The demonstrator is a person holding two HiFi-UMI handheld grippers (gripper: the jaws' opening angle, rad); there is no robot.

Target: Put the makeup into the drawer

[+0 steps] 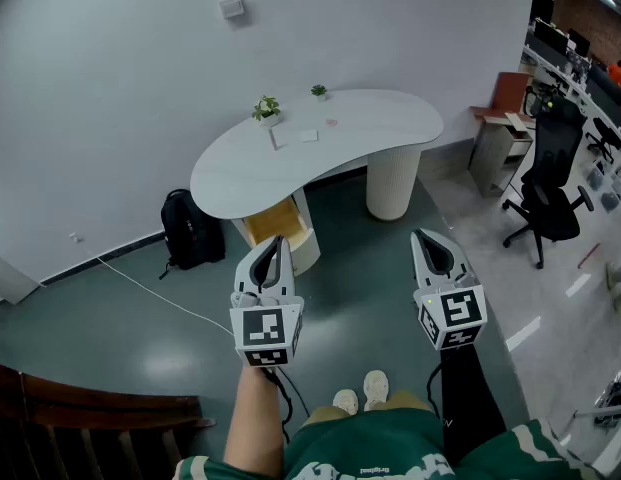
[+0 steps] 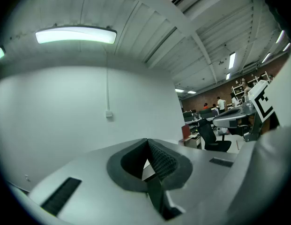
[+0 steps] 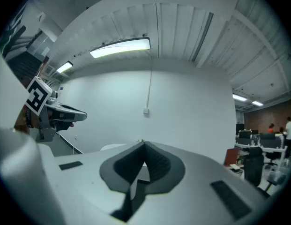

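A white kidney-shaped table [image 1: 370,118] stands ahead by the wall. On it lie a few small pale items [image 1: 278,138], too small to tell apart, beside two little potted plants [image 1: 267,108]. Under its near-left end sits a yellow wooden drawer unit [image 1: 273,223]. My left gripper [image 1: 276,240] is held level in front of me, well short of the table, shut and empty; its pads [image 2: 159,161] meet at the tip. My right gripper [image 1: 422,234] hangs level beside it, also shut with nothing in it, pads [image 3: 154,165] together.
A black backpack [image 1: 190,230] leans against the wall left of the table, with a white cable [image 1: 150,288] across the floor. A black office chair [image 1: 546,183] and a side cabinet [image 1: 495,143] stand at the right. A dark wooden rail [image 1: 80,408] runs at bottom left.
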